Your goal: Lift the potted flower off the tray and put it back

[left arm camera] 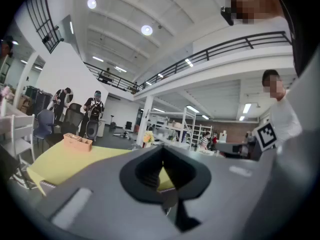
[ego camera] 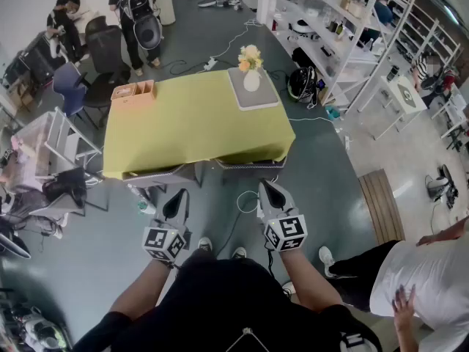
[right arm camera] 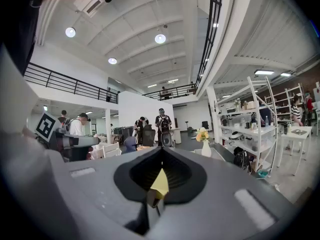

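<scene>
Yellow-green cloth covers the single table. Its near edge lies well ahead of my two grippers, with open grey floor between us and to either side. White shelving crowds the table's far right corner, and a bystander stands close at my right. I count one grey tray at the far right corner, one potted flower standing upright on it, and one wooden box at the far left edge. Left gripper and right gripper are held side by side, roughly level, pointing toward the table. Both have their jaws pressed together with nothing between them.
</scene>
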`<move>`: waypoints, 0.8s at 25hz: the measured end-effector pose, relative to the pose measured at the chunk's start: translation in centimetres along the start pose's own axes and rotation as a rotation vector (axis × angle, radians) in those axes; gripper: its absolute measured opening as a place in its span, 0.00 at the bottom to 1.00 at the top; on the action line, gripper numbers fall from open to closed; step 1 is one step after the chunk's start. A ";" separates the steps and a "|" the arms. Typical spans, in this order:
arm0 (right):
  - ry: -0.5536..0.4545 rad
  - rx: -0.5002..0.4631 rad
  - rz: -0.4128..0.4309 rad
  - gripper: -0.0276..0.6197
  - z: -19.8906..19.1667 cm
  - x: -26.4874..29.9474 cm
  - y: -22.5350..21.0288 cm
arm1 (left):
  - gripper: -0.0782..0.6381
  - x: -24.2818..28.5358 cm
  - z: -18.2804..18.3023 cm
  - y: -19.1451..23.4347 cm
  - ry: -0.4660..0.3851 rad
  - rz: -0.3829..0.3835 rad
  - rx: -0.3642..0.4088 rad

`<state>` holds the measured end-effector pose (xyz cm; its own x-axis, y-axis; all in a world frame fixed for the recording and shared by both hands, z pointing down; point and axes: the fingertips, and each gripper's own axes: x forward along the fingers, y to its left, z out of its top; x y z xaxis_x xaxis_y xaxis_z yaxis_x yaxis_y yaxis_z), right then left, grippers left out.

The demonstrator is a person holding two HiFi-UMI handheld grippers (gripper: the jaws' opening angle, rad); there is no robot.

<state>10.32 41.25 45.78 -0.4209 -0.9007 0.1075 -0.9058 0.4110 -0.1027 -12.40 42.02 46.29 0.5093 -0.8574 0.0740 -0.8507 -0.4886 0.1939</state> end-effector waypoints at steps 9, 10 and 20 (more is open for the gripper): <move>0.006 -0.007 0.025 0.05 -0.6 -0.4 -0.6 | 0.12 -0.2 -0.6 -1.0 -0.003 0.025 -0.004; 0.005 -0.006 0.027 0.05 -0.7 -0.4 -0.7 | 0.12 -0.3 -0.6 -1.0 -0.003 0.031 -0.002; 0.007 -0.042 0.022 0.05 -1.1 2.4 -1.3 | 0.12 1.3 -0.6 1.3 -0.009 0.070 -0.004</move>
<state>10.44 38.69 47.25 -0.4413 -0.8902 0.1130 -0.8973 0.4367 -0.0639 -12.77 40.36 47.23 0.4472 -0.8910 0.0786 -0.8837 -0.4266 0.1925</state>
